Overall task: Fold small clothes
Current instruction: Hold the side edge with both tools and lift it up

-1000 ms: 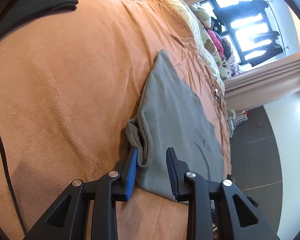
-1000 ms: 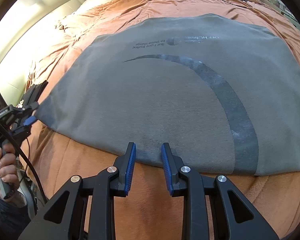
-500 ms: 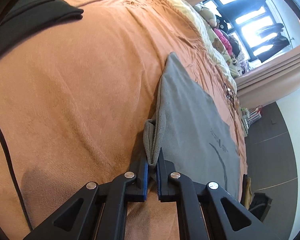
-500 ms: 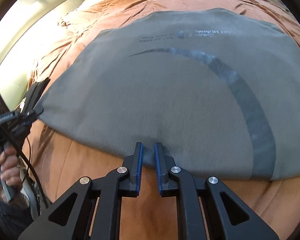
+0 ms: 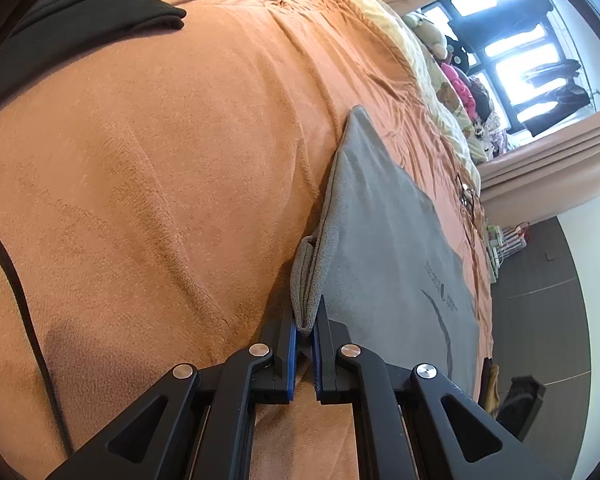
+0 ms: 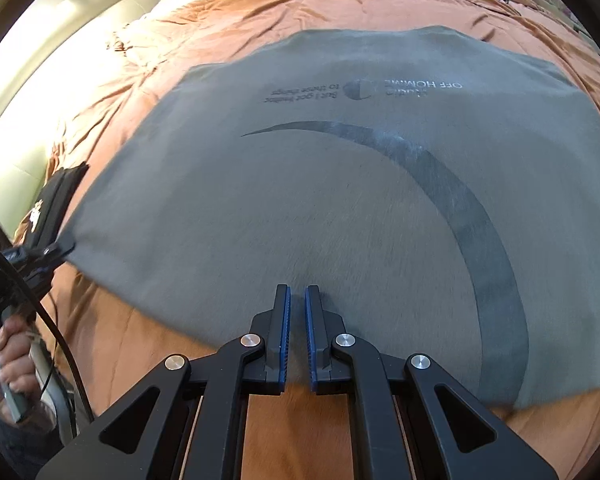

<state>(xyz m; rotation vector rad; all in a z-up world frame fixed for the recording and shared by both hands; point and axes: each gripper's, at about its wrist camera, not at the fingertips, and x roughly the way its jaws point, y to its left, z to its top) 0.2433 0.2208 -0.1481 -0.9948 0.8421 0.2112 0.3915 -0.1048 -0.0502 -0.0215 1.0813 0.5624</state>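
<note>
A grey T-shirt with a dark curved print and small lettering lies folded on the orange bedspread. My right gripper is shut on the shirt's near edge, about its middle. My left gripper is shut on the bunched corner of the same grey T-shirt. In the right wrist view the left gripper shows at the shirt's left corner, held by a hand.
A black garment lies on the bedspread at the upper left of the left wrist view. Stuffed toys sit by the window. Dark floor lies beyond the bed. A black cable hangs at the left.
Both grippers were open around the shirt's edge a second ago and have closed on it. The right gripper has since pushed forward over the shirt, which looks blurred near it.
</note>
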